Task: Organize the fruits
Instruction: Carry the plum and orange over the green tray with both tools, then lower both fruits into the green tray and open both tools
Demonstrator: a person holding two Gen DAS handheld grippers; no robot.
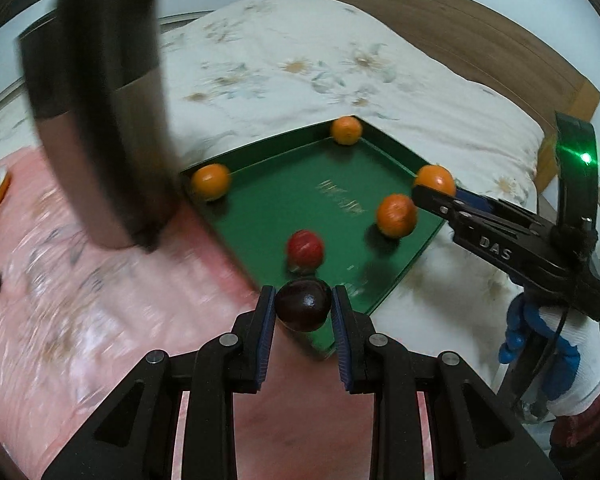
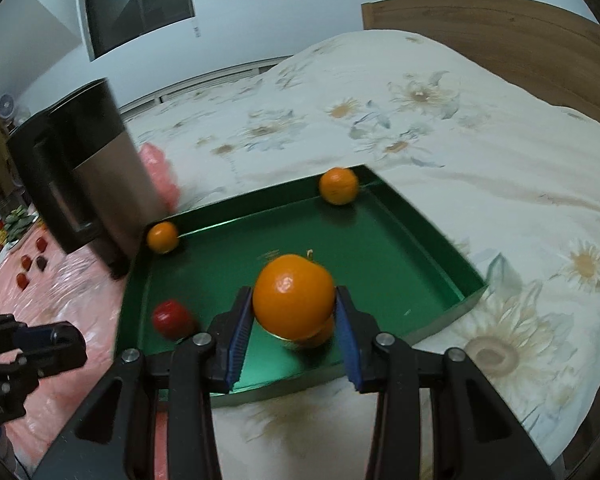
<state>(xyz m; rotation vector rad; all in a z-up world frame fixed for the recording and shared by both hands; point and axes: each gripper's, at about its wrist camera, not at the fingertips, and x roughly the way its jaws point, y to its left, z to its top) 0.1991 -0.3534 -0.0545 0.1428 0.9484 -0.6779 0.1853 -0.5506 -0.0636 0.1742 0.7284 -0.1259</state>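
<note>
On a floral bed quilt (image 2: 440,128), the left gripper (image 1: 303,307) is clamped on a glossy dark plum (image 1: 303,305); the right gripper (image 2: 294,300) pinches a smooth orange (image 2: 293,292), both above the green tray (image 2: 400,240).

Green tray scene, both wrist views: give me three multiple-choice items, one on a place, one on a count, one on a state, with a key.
1. Where does the red fruit lie?
A. inside the green tray
B. on the floral quilt
C. on the pink cloth

2. How many oranges rest loose in the tray?
A. one
B. three
C. five

3. What does the left gripper hold?
A. nothing
B. an orange
C. a dark fruit

Key: 1 A, it sits on the tray floor; 2 B, two in the far corners, one near the right gripper, whose own orange is held; 3 C, its pads clamp it.
</note>
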